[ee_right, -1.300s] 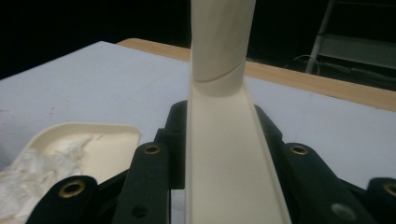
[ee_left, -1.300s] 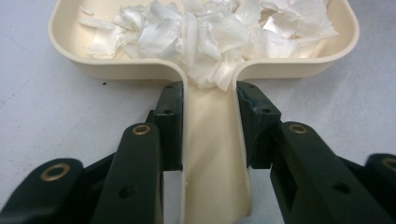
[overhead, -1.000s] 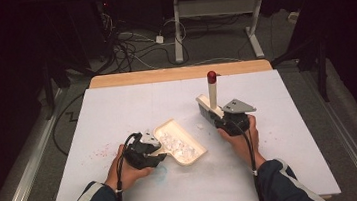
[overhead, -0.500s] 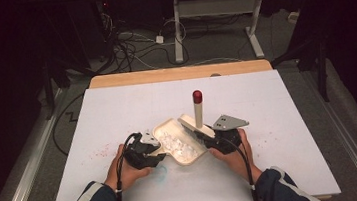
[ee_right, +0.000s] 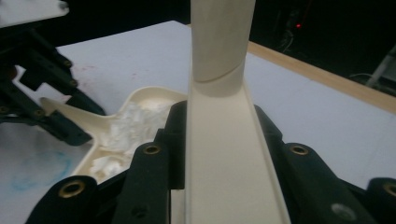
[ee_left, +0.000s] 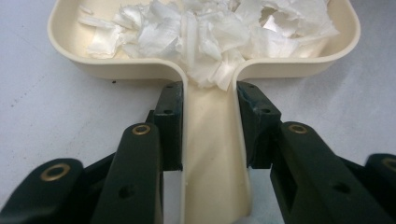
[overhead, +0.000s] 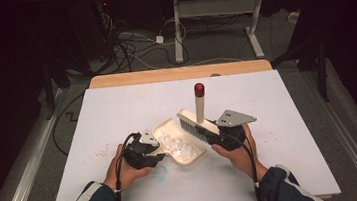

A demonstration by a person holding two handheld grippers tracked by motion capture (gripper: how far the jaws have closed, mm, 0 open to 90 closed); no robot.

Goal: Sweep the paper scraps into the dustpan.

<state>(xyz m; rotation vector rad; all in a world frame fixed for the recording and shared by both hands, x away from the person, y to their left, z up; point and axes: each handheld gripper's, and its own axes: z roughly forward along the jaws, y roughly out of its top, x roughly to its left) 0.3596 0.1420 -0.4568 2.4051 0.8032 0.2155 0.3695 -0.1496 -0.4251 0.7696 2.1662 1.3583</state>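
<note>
White surface [overhead: 279, 120] under dark room, cables on floor behind; left tool [overhead: 144, 152] clamped on the cream dustpan [overhead: 179, 145] handle, pan flat on the surface near the front edge, loaded with white paper shreds [ee_left: 210, 32]; right tool [overhead: 223, 136] gripping the brush [overhead: 196, 123] body, bristles at the pan's right rim, red-capped handle upright; most debris looks collected; faint pink specks [overhead: 99, 151] left of the pan remain; emptying the pan likely left to do.
</note>
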